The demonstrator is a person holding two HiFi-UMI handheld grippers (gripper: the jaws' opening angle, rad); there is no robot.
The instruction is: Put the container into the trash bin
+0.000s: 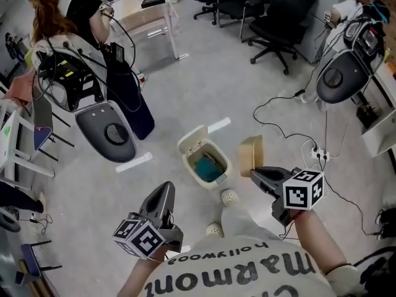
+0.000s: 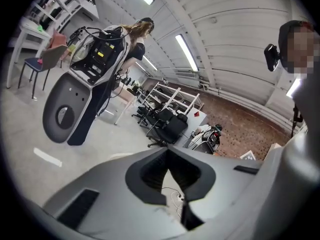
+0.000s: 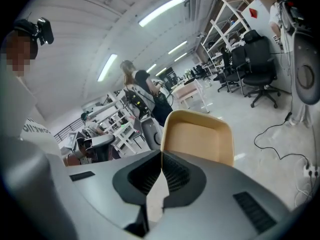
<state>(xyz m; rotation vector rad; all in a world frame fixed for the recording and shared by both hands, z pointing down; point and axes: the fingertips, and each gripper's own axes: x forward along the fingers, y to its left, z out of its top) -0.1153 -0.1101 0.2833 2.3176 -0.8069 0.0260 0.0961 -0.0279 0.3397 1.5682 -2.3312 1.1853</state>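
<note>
1. Head view: we see the right hand-held gripper (image 1: 255, 174) holding the tan container (image 1: 252, 154) on edge above the floor, just beside the open trash bin (image 1: 188, 161). The left hand-held gripper (image 1: 164, 193) hangs on the bin's other side.
2. Left gripper view: we see the left hand-held gripper (image 2: 169, 154) with its jaws pressed together and nothing between them.
3. Right gripper view: we see the right hand-held gripper (image 3: 161, 156) pinching the container (image 3: 199, 136) by one wall.

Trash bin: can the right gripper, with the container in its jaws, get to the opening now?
Probably yes. The trash bin's lid stands open, and nothing shows between the container in the right gripper and its opening.
</note>
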